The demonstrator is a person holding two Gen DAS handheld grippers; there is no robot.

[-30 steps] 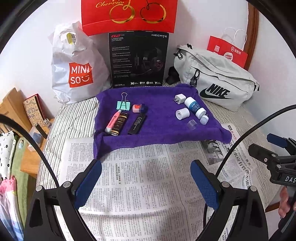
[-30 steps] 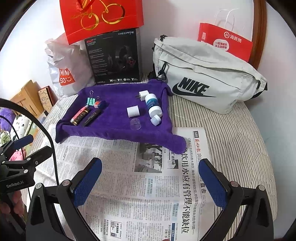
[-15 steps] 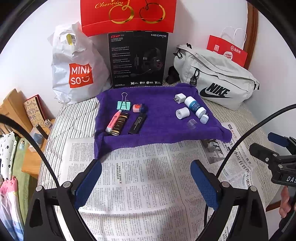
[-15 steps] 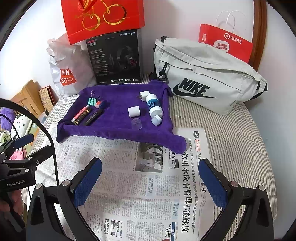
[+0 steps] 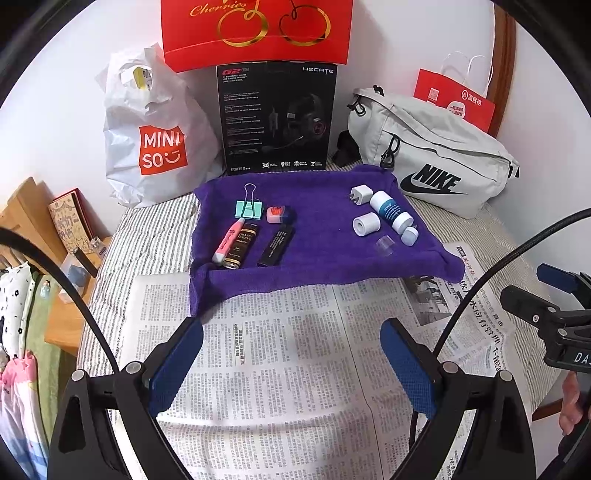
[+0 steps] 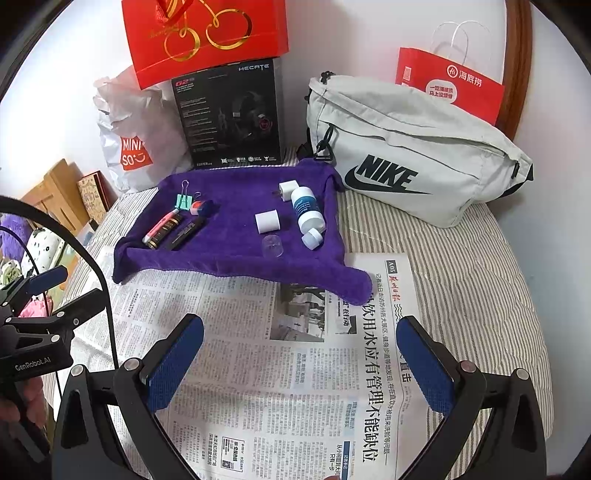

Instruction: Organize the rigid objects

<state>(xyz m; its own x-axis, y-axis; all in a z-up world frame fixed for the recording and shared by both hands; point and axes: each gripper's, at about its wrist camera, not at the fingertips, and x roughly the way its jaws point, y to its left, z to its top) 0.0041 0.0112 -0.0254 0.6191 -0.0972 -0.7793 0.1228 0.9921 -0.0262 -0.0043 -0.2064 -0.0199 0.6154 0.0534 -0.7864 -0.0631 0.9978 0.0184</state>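
Note:
A purple towel (image 5: 321,254) (image 6: 229,254) lies on the bed and carries two groups of small things. On its left are a green binder clip (image 5: 248,208), a pink eraser (image 5: 276,215), a pink pen (image 5: 228,240), a gold-and-black tube (image 5: 242,245) and a black stick (image 5: 277,247). On its right are a white plug (image 5: 360,194), a white bottle (image 5: 390,211) (image 6: 307,210), a white roll (image 5: 365,224), a white cap (image 5: 409,235) and a clear cap (image 5: 385,245). My left gripper (image 5: 291,365) and right gripper (image 6: 301,363) are open and empty, over the newspaper (image 5: 277,369) short of the towel.
At the back stand a white Miniso bag (image 5: 155,140), a black headset box (image 5: 275,118), a red gift bag (image 5: 255,29), a grey Nike bag (image 5: 432,162) and a red paper bag (image 5: 454,99). A wooden bedside table (image 5: 62,236) is at the left.
Both views have shifted very slightly; the grippers stay open and nothing on the towel has moved.

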